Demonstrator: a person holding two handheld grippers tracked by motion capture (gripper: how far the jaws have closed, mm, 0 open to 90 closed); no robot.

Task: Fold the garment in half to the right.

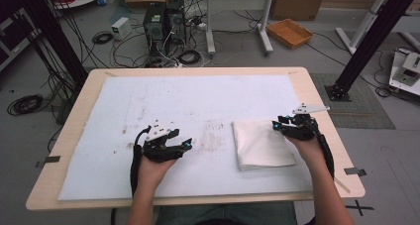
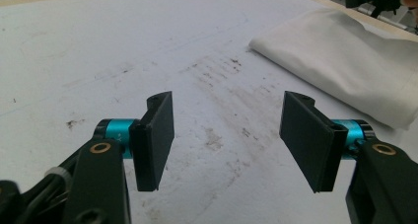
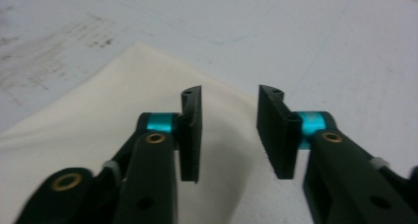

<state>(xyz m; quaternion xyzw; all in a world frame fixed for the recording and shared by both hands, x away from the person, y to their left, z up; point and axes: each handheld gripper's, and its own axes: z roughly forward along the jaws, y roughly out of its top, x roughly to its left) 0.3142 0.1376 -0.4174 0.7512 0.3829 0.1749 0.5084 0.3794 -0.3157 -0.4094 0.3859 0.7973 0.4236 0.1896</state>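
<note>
A folded white cloth [image 1: 262, 144] lies flat on the stained white sheet [image 1: 163, 101] covering the counter [image 1: 319, 101], right of centre and near the person's edge. The right claw [image 1: 275, 125] hovers over the cloth's far right corner with its jaws spread a moderate way and nothing between them; whether it touches the fabric is hard to judge. The left claw [image 1: 188, 144] is well apart from the cloth over bare sheet, jaws spread wide and empty.

One folded white cloth [image 1: 262, 144] – one white mat [image 1: 163, 101] – two hand-held grippers, left [image 1: 184, 146] and right [image 1: 275, 127].
</note>
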